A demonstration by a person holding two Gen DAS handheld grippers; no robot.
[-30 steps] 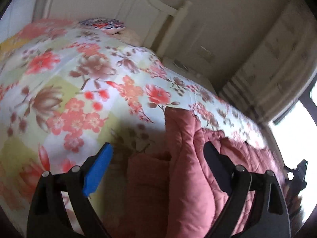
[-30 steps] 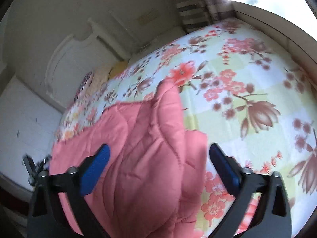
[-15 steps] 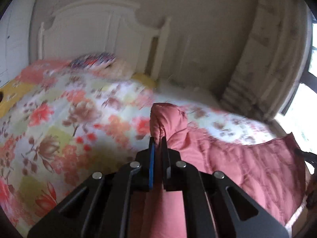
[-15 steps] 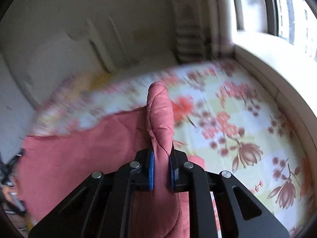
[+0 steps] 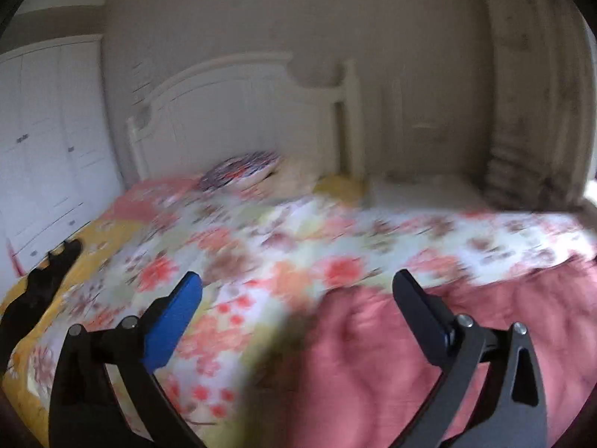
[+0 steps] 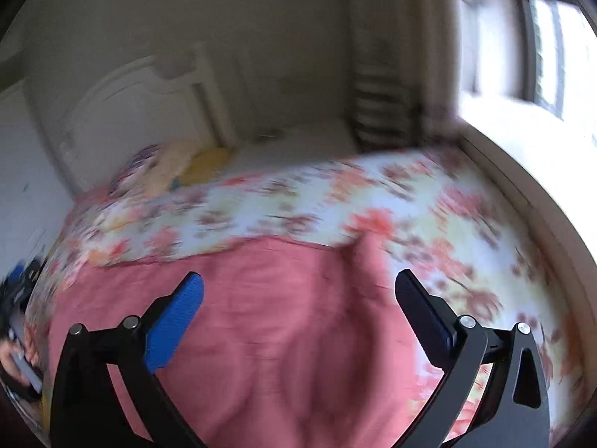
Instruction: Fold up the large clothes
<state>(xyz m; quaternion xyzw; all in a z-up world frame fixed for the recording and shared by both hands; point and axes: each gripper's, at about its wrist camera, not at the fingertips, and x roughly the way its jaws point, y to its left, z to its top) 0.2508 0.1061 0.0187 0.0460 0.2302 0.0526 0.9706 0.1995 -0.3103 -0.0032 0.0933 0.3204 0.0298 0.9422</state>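
My left tongs [image 5: 298, 287] and right tongs [image 6: 298, 287] have both just been opening and now gape wide with nothing pinched between them, so I judge one fold as just laid down. The pink quilted padded garment [image 6: 261, 317] lies below and ahead of both tongs on the floral-print bed cover [image 5: 261, 246]. It looks broad and rumpled, so I think more folding and smoothing is left.
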